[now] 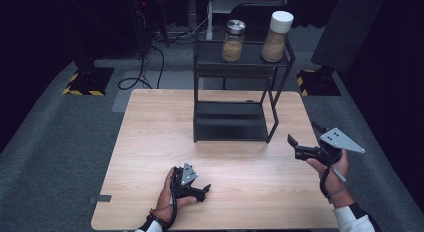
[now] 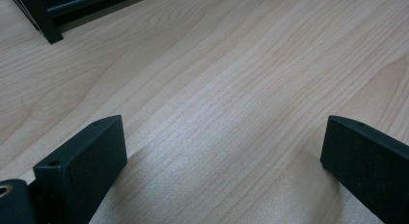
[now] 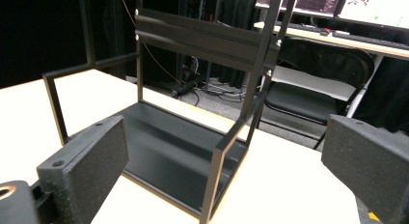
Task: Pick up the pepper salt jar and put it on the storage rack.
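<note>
Both tongs (image 1: 200,188) (image 1: 305,139) agape near black rack (image 1: 232,121); jars (image 1: 233,40) without legible labels.

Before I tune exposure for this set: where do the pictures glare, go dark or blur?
High view: table evenly lit, surroundings nearly black. Left gripper view: pale sheen on the wood between the jaws, which cast soft shadows. Right gripper view: near jaws slightly soft, rack sharp, bright screens upper right.
</note>
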